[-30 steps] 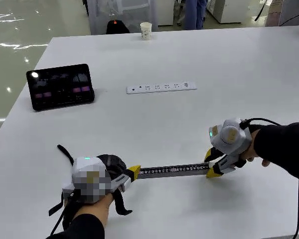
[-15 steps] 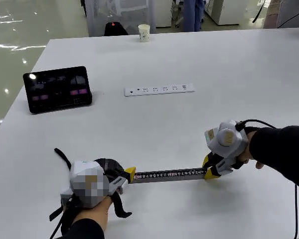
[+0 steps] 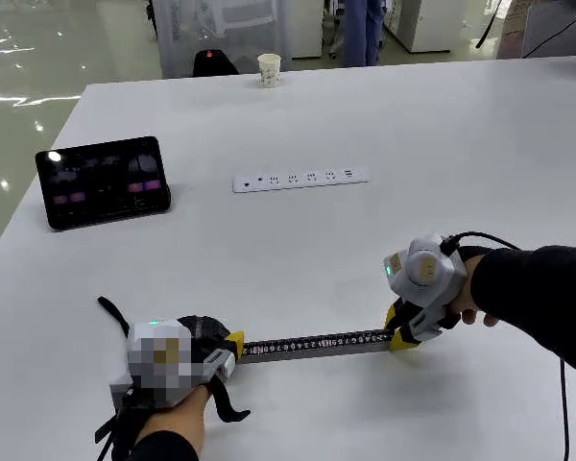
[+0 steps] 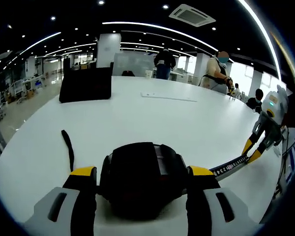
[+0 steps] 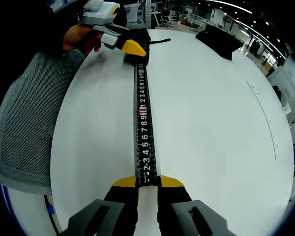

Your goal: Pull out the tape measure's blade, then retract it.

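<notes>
A black tape measure case (image 3: 200, 333) lies near the table's front left, and my left gripper (image 3: 228, 351) is shut on its sides. The left gripper view has the case (image 4: 142, 174) wedged between the yellow-tipped fingers (image 4: 83, 171). Its numbered blade (image 3: 315, 343) runs flat along the white table (image 3: 442, 154) to the right. My right gripper (image 3: 400, 337) is shut on the blade's end. From the right gripper view the blade (image 5: 142, 118) stretches away from the right gripper (image 5: 147, 181) to the case (image 5: 143, 35) held by the left gripper (image 5: 129, 47).
A dark tablet (image 3: 103, 181) stands at the left and a white power strip (image 3: 300, 179) lies mid-table. A paper cup (image 3: 268, 69) sits by the far edge. The case's black strap (image 3: 110, 312) trails left. People stand beyond the table (image 4: 215, 73).
The span of blade between the two grippers has grown a little. The head camera has tilted, so the whole scene sits slightly lower and to the left.
</notes>
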{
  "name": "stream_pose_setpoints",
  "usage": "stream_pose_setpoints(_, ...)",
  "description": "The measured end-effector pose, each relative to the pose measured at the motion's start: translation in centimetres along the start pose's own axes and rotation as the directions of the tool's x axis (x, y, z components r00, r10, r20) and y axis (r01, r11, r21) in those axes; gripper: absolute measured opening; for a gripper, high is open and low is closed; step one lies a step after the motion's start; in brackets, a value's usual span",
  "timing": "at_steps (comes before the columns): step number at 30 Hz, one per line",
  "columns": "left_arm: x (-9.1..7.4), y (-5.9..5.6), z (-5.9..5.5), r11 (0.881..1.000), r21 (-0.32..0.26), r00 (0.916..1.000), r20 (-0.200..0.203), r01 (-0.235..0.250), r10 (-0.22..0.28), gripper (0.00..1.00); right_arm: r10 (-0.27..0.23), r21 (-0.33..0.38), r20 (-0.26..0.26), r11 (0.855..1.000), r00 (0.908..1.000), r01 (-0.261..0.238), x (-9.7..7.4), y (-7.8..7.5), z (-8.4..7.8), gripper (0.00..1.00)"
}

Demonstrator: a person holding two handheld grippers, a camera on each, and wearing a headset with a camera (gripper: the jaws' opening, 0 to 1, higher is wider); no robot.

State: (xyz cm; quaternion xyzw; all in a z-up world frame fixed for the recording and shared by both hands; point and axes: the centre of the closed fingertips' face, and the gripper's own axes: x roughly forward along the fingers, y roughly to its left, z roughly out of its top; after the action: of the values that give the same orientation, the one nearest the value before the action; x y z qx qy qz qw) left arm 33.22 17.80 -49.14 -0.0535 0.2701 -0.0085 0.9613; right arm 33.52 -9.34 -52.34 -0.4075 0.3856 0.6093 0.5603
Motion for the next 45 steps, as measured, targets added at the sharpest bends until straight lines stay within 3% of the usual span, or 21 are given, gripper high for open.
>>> stream_pose_setpoints(2, 0.0, -0.3, 0.0, 1.0, -0.001, 0.9998, -0.008, 0.02, -0.02, 0.66, 0.0, 0.006, 0.0, 1.0, 1.0, 0.0, 0.0, 0.0, 0.0, 0.11)
stream_pose_setpoints(8, 0.0, -0.3, -0.2, 0.999, 0.05, 0.9985, -0.052, 0.017, -0.015, 0.64, -0.003, 0.019, 0.002, 1.0, 1.0, 0.003, 0.0, -0.1, 0.0, 0.11)
stream_pose_setpoints(10, 0.1, -0.3, -0.2, 0.999, 0.041, 0.9979, -0.061, 0.022, -0.019, 0.63, -0.004, 0.03, 0.007, 1.0, 1.0, 0.004, 0.0, -0.1, 0.0, 0.11)
stream_pose_setpoints(13, 0.1, -0.2, -0.3, 0.998, 0.06, 0.998, -0.061, 0.019, -0.015, 0.63, -0.009, 0.064, 0.012, 0.998, 0.9999, 0.009, 0.0, -0.2, 0.2, 0.11)
stream_pose_setpoints(21, 0.0, -0.2, -0.4, 0.996, 0.083, 0.9976, -0.067, 0.02, -0.014, 0.61, -0.016, 0.051, 0.027, 0.999, 0.9995, 0.015, 0.2, -0.5, 0.8, 0.11)
stream_pose_setpoints(31, 0.1, -0.2, -0.5, 0.997, 0.077, 0.9969, -0.077, 0.023, -0.017, 0.62, 0.001, 0.034, -0.015, 0.999, 0.9999, -0.001, 0.5, -0.5, 1.3, 0.11)
stream_pose_setpoints(45, 0.1, -0.3, -0.7, 0.997, 0.073, 0.9961, -0.086, 0.024, -0.018, 0.62, -0.003, 0.026, -0.027, 1.0, 0.9996, 0.004, 0.8, -0.6, 1.8, 0.11)
